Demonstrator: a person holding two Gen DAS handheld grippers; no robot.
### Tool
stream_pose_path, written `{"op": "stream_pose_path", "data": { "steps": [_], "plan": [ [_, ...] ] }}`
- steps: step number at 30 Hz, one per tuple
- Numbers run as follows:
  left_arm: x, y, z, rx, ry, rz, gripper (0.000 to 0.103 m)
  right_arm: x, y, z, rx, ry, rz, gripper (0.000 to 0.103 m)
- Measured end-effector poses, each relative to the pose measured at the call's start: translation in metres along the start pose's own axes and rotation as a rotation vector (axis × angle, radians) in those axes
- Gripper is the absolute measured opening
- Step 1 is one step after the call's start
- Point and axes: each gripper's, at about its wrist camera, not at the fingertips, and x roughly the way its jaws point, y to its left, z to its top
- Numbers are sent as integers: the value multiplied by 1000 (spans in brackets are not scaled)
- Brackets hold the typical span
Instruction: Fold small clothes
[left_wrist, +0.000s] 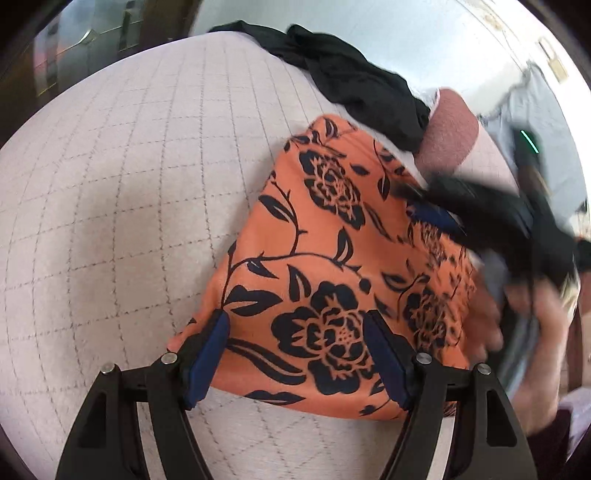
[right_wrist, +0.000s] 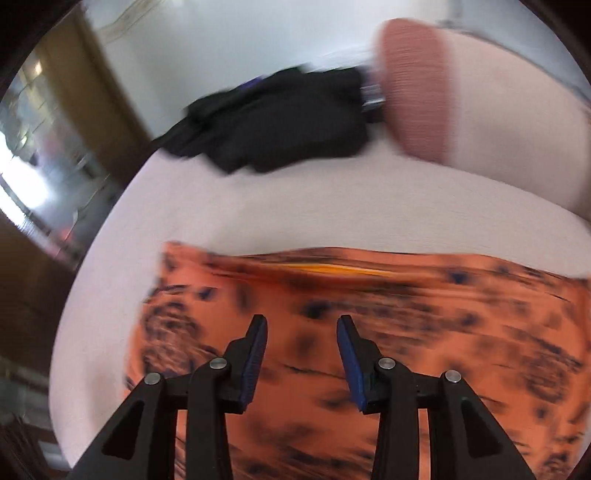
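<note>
The orange floral garment (left_wrist: 332, 266) lay folded flat on the quilted bed (left_wrist: 110, 184). The left gripper (left_wrist: 295, 354) stood wide open over its near edge, holding nothing. The right gripper (right_wrist: 301, 354), part open and empty, apparently free to re-grasp, hung over the cloth. A black garment (right_wrist: 280, 125) waited beyond.

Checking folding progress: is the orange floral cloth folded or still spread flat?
Folded, it seems: the orange floral cloth lies as a compact wedge with straight edges on the quilted bed. How many layers, cannot tell.
</note>
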Motion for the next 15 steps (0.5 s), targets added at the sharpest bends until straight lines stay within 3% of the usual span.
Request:
{"op": "stream_pose_path", "data": {
  "steps": [3,6,8,10,15],
  "plan": [
    [5,-12,-2,93,2,53,75,46,27,14,-15,70,-10,44],
    [10,-19,-2,136,8,84,75,61,37,24,-48,-13,-101,47],
    [11,-20,0,128,10,85,75,54,29,27,0,-22,-84,47],
    [12,-20,1,112,9,86,76,32,10,24,50,-98,-64,47],
    [17,-28,1,114,4,107,83,-25,-91,9,158,-162,-253,47]
  ]
}}
